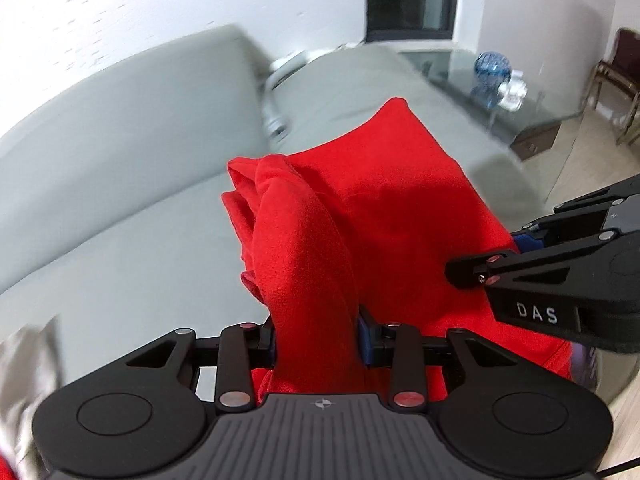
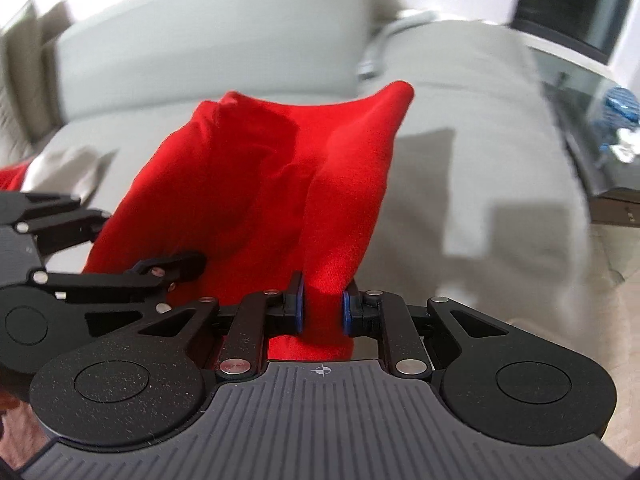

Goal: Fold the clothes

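Note:
A red garment (image 1: 360, 208) hangs bunched above the grey sofa seat (image 1: 140, 248). My left gripper (image 1: 318, 340) is shut on a thick fold of its near edge. My right gripper (image 2: 323, 312) is shut on another fold of the same red garment (image 2: 248, 184). The right gripper also shows in the left wrist view (image 1: 492, 260), at the cloth's right side. The left gripper shows in the right wrist view (image 2: 172, 268), at the cloth's left side. The cloth's far corner sticks up toward the sofa back.
The grey sofa back (image 1: 120, 92) runs along the left. A beige cushion (image 2: 68, 168) and a scrap of red cloth (image 2: 12, 178) lie at the left. A glass table (image 1: 500, 80) with a blue glass object (image 1: 492, 66) stands to the right. A wooden chair (image 1: 616, 80) is beyond.

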Action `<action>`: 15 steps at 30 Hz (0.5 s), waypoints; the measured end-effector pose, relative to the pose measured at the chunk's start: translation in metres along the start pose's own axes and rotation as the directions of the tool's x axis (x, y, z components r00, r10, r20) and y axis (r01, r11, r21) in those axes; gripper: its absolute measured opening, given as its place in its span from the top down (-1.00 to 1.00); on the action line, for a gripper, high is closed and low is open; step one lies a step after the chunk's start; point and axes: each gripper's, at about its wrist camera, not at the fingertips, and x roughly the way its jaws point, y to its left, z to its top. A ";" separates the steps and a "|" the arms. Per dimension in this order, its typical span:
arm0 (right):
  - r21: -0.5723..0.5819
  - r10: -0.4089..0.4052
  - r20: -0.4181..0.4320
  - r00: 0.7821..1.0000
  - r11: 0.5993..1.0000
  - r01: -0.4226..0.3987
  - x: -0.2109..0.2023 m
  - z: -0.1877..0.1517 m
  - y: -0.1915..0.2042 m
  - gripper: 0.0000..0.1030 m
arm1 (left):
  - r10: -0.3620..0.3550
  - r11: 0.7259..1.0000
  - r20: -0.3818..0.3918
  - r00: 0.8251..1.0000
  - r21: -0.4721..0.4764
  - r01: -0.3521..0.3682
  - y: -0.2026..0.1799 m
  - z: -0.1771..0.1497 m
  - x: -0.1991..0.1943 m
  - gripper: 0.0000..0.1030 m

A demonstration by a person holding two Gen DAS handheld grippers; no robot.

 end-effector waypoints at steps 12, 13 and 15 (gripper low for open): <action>0.065 -0.133 0.023 0.991 0.989 0.131 0.039 0.050 -0.137 0.64 | -0.106 0.994 0.053 0.993 0.027 0.105 -0.076 0.068 0.093 0.33; 0.067 -0.139 0.028 0.990 0.988 0.137 0.046 0.050 -0.143 0.64 | -0.111 0.994 0.055 0.992 0.028 0.110 -0.080 0.069 0.099 0.33; 0.077 -0.137 0.029 0.990 0.988 0.135 0.053 0.047 -0.152 0.64 | -0.107 0.994 0.031 0.994 0.024 0.106 -0.083 0.067 0.115 0.30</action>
